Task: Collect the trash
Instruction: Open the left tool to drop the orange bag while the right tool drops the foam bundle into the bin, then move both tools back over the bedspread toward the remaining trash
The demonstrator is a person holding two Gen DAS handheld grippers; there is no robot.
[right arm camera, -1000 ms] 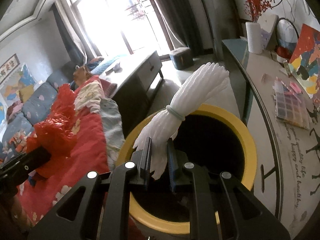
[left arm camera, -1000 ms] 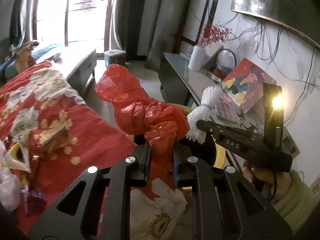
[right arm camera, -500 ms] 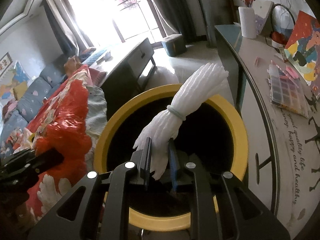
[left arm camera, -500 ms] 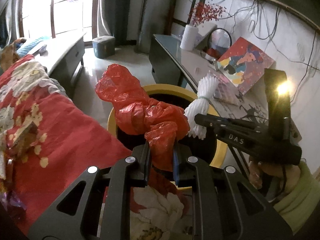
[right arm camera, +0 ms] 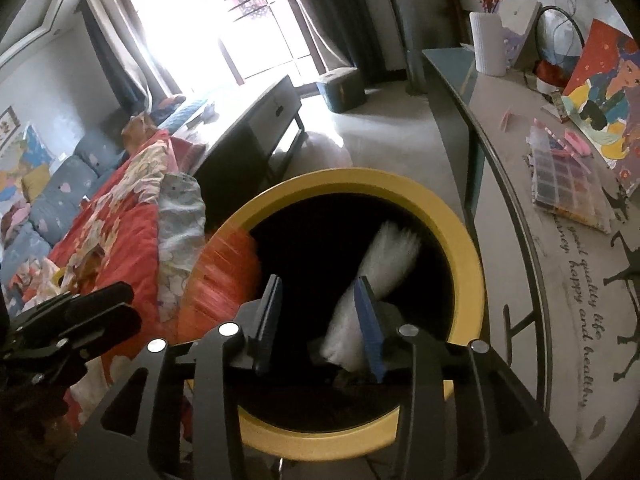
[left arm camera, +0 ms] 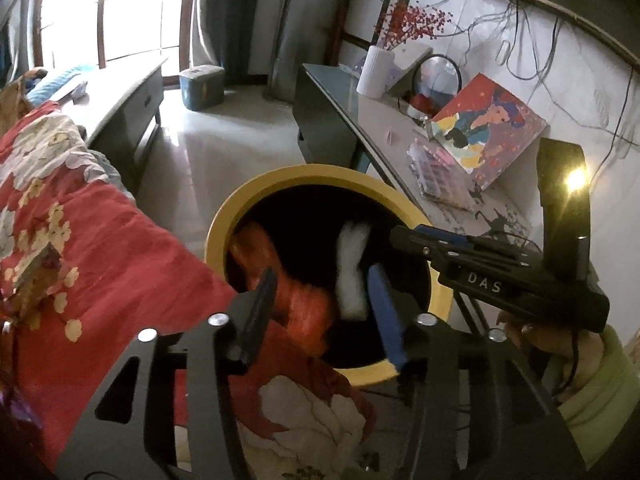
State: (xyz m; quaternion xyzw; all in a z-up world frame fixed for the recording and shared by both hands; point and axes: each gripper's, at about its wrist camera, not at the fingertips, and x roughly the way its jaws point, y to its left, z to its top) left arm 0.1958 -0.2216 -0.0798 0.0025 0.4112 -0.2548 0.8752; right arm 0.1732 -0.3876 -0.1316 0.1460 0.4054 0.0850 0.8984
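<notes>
Our left tongs [left arm camera: 320, 312] and right tongs [right arm camera: 320, 320] have just opened, empty, as the light crumpled red plastic bag [left arm camera: 296, 292] and soft white foam netting [right arm camera: 372, 300] drop inside the yellow-rimmed bin [right arm camera: 468, 264]; either would pinch anywhere.

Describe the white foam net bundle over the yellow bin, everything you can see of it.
The white foam net bundle is a ribbed, soft-looking sleeve, blurred by motion. It hangs upright inside the mouth of the yellow bin, against the dark interior, its top fanned out. The right gripper has just been opening its jaws; the bundle lies along the blue pad of one finger, no longer pinched. In the left wrist view it shows beside the red plastic bag. Its lower end is hidden.
</notes>
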